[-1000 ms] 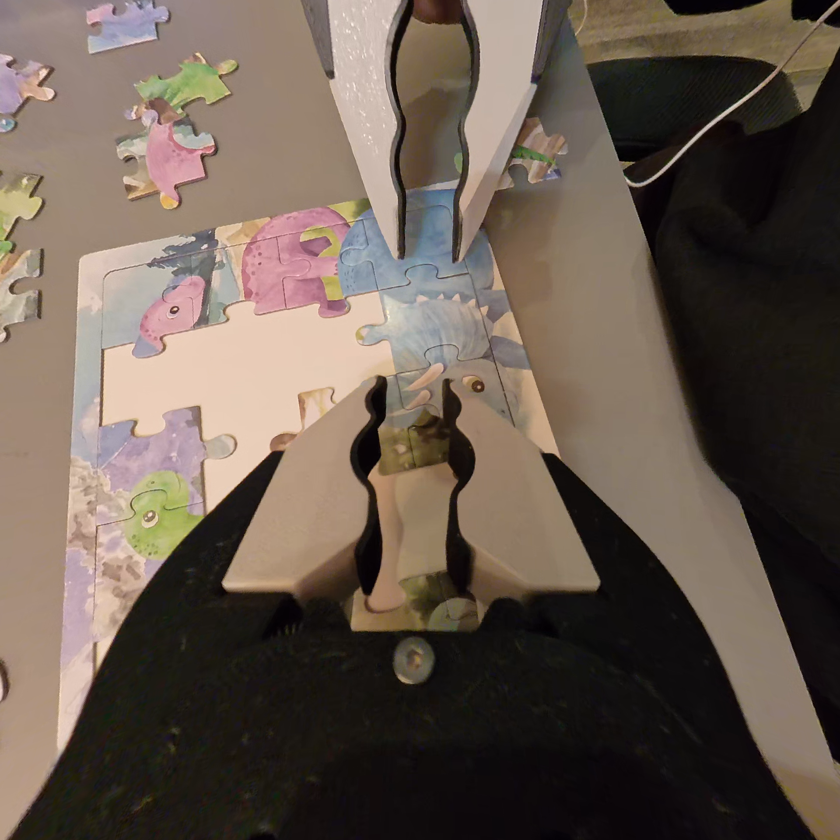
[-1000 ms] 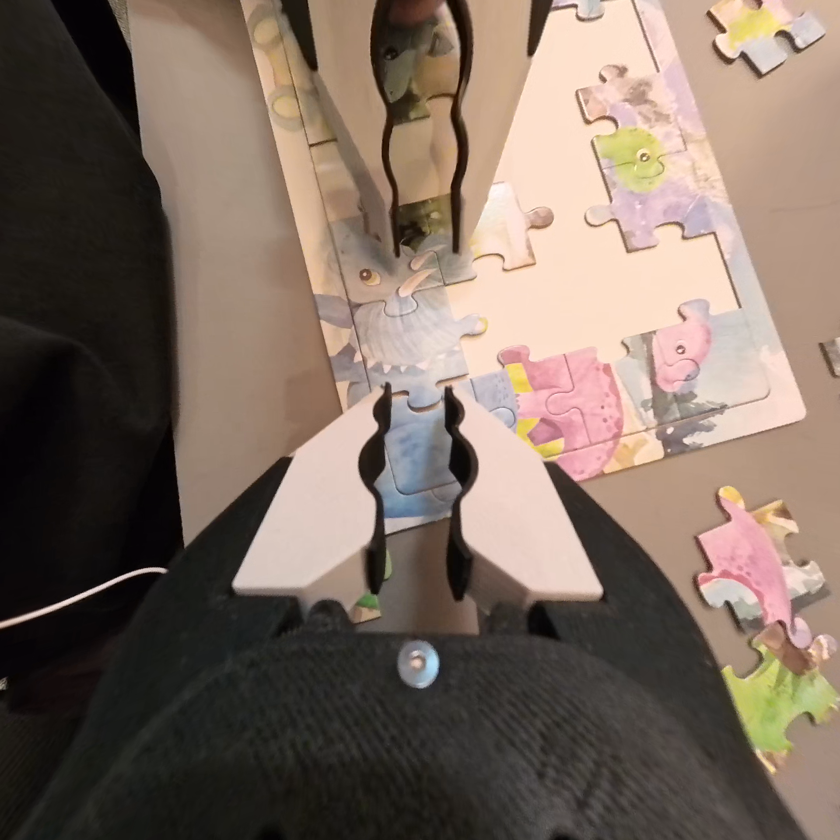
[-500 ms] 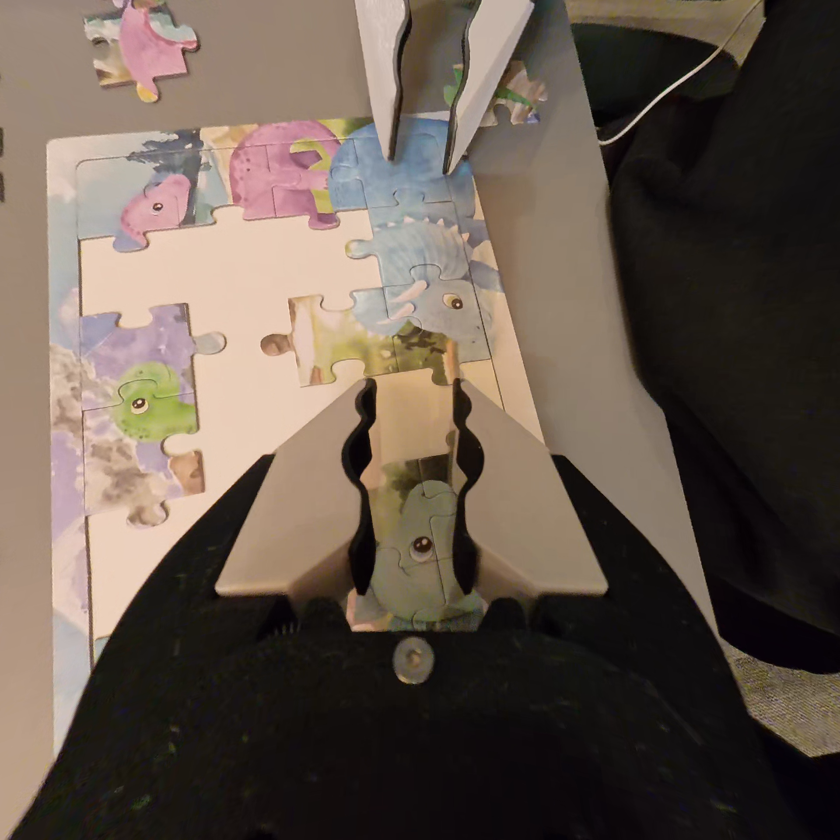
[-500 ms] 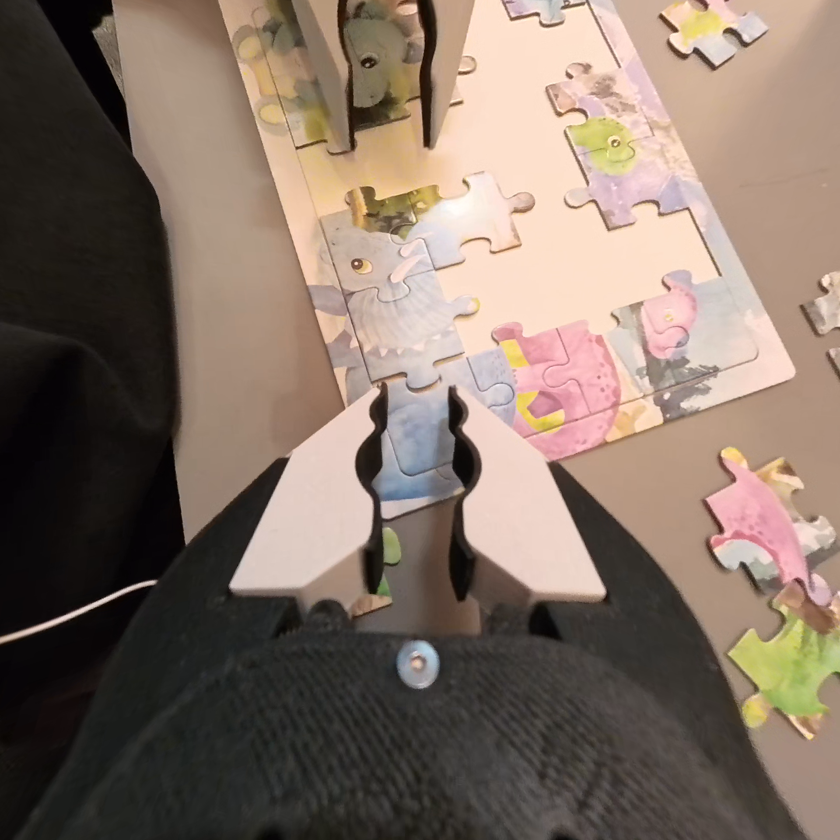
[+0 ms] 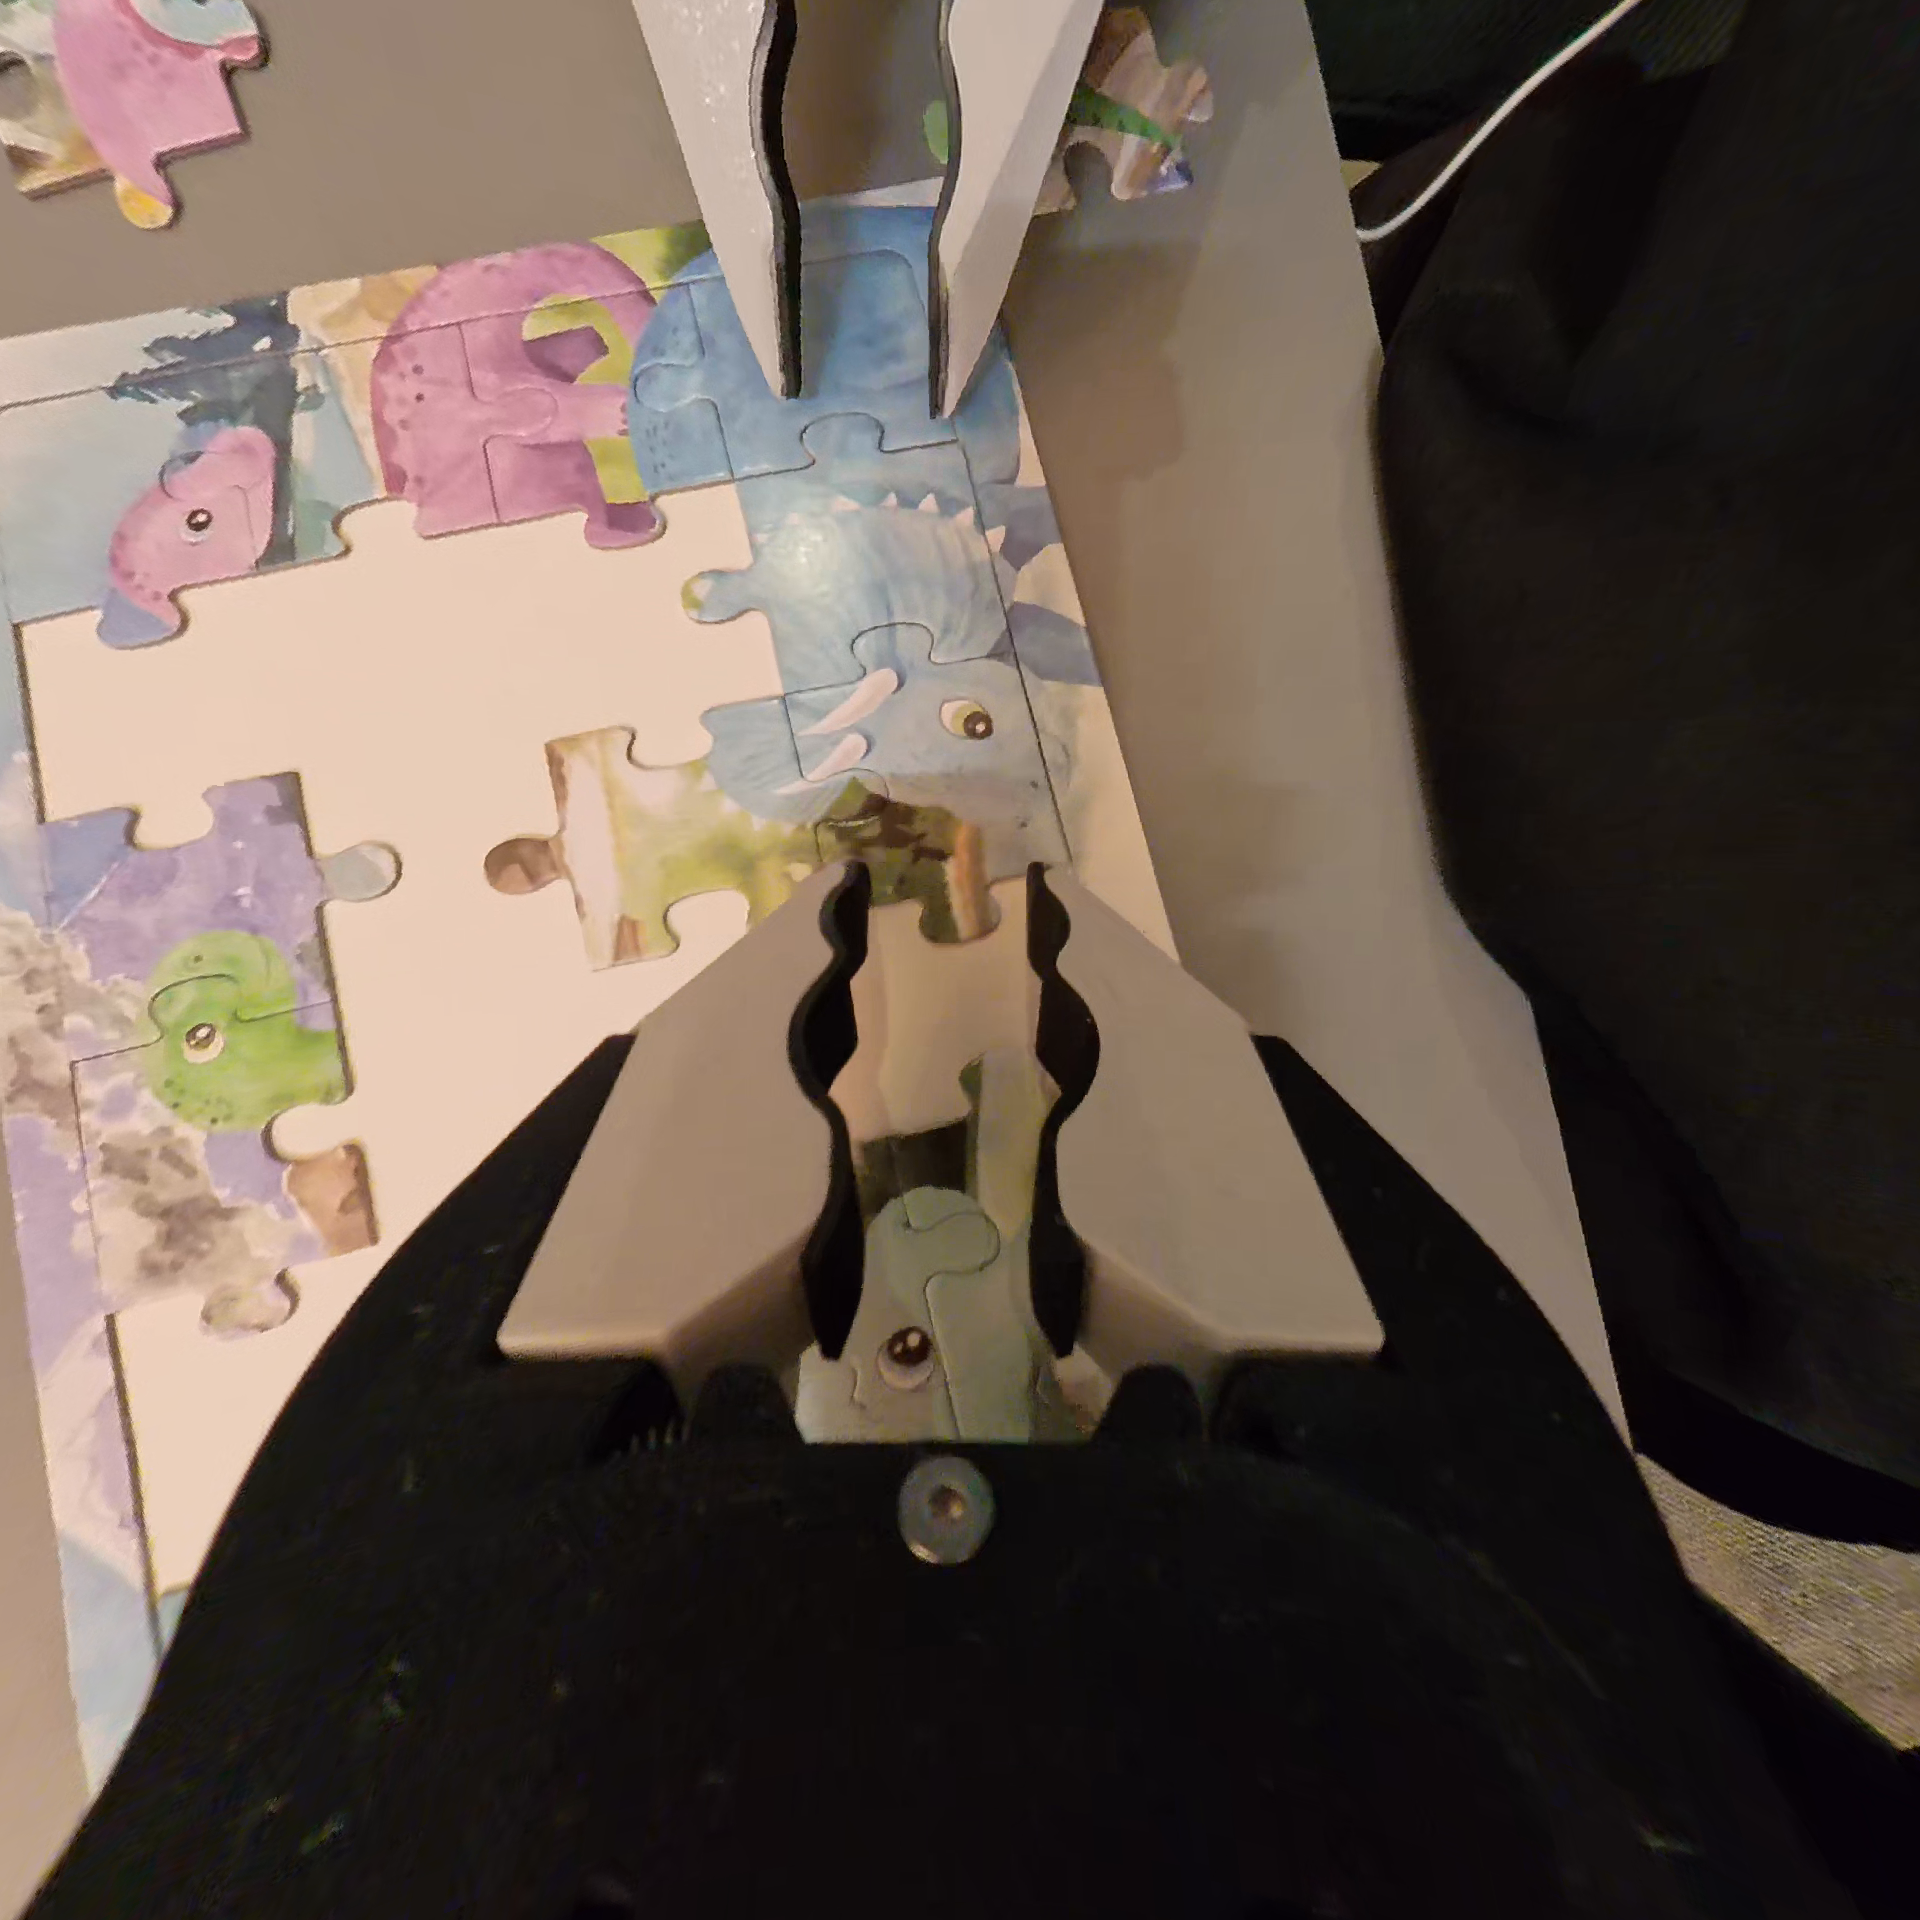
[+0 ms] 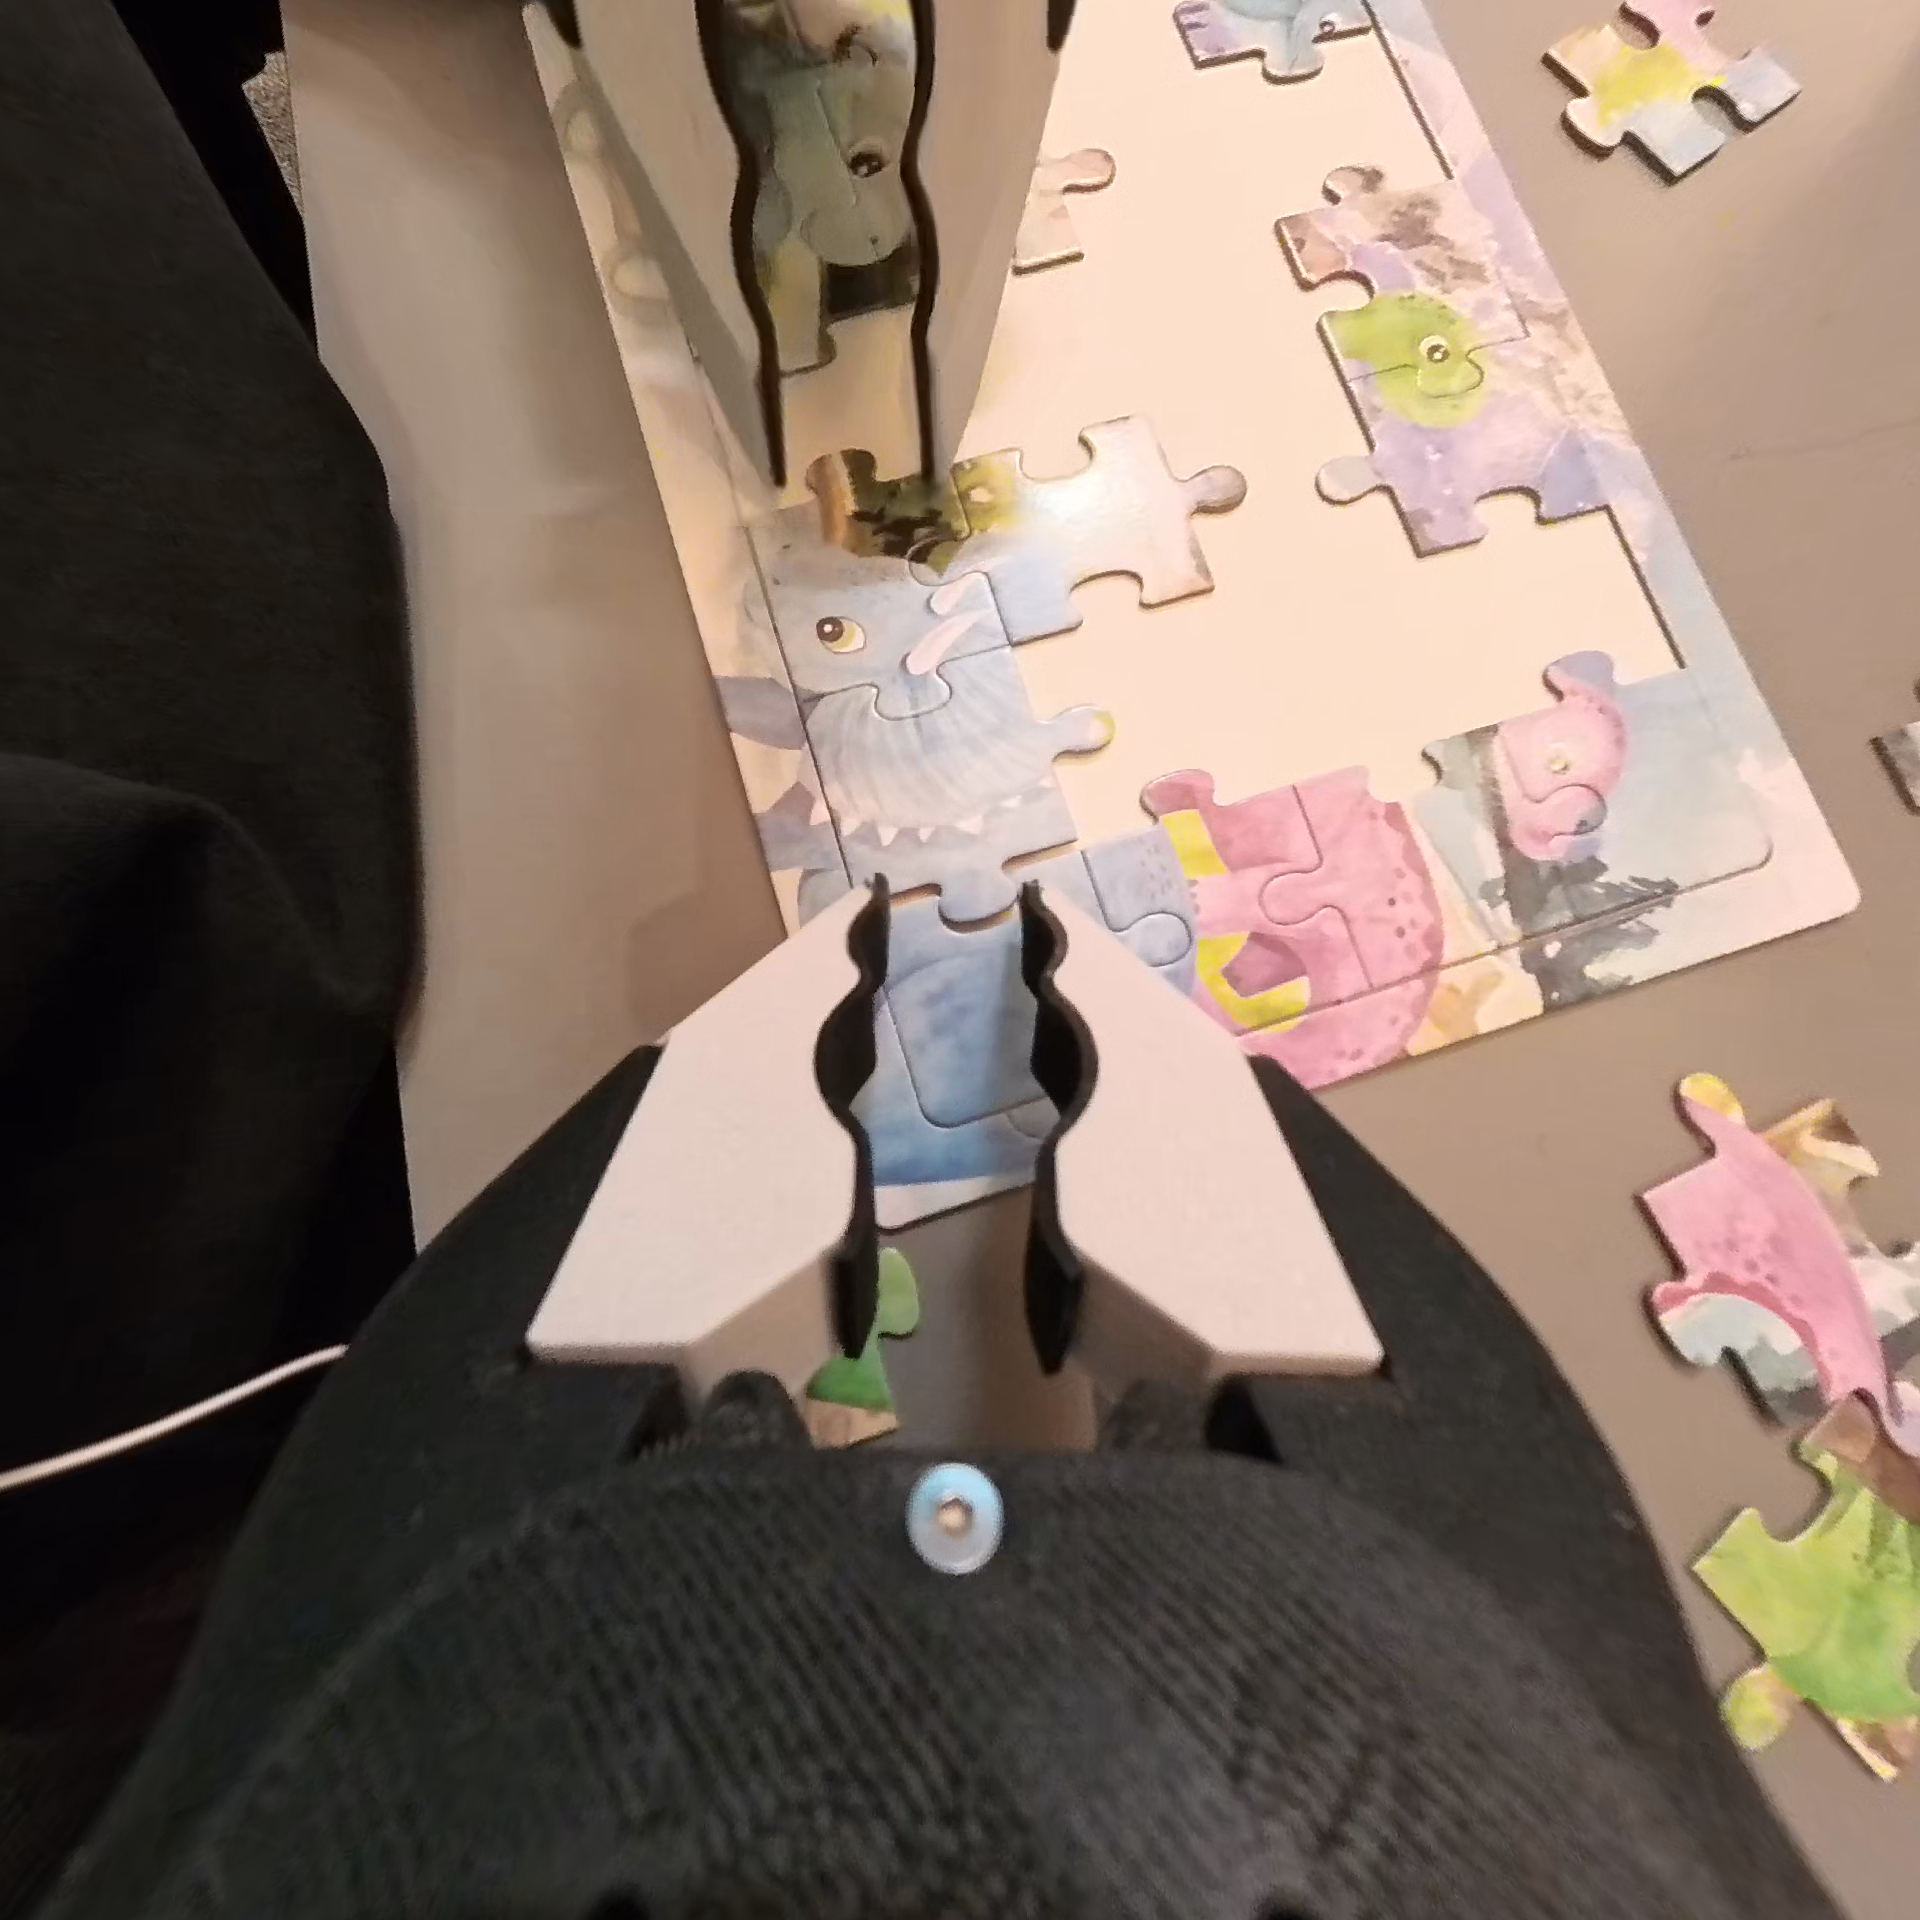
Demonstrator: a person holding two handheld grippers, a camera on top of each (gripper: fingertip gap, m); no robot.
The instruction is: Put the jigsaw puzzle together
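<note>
Hovering over the puzzle board on the table, left tongs and right tongs both sat part-open w/ nothing held, loose pink piece lying right of, so nearer, right tongs.

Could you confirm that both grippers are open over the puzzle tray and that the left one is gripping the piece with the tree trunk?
Not quite: the left gripper grips nothing. Its jaws stand apart, tips at the near edge of the tree-trunk piece, which lies seated in the puzzle tray, as the left wrist view shows. The right gripper is indeed open over the tray.
</note>
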